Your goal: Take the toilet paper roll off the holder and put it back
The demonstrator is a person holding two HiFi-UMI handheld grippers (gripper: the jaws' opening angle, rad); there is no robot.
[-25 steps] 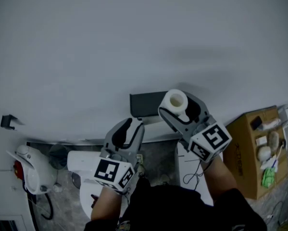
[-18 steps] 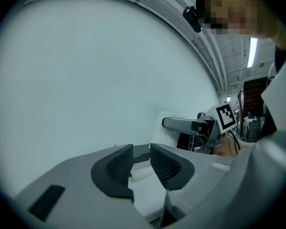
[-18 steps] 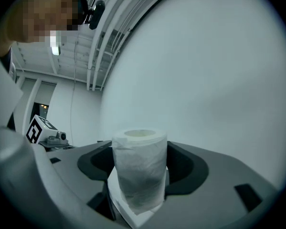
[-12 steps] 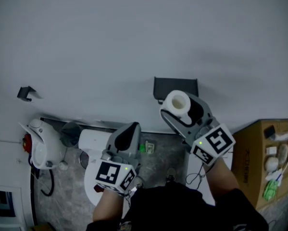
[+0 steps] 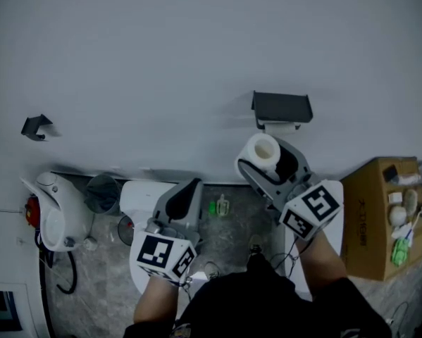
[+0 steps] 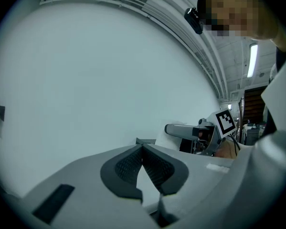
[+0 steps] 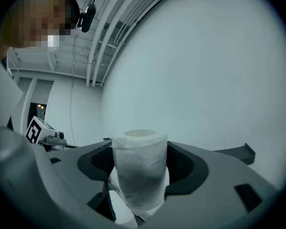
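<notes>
Since the toilet paper roll (image 7: 139, 173) looked light and squishy, the right gripper (image 5: 268, 162) clamped it gently across its middle, off the holder (image 5: 282, 108) but near it. Left gripper (image 6: 143, 151) had just been closing, pinched together on nothing.

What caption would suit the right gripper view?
Right gripper clamps a toilet paper roll upright before a plain white wall.

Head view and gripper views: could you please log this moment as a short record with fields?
toilet paper roll: upright, off its mount
right gripper: shut on the roll
left gripper: jaws just closed together, nothing between them
holder: dark, on the wall, without the roll
</notes>
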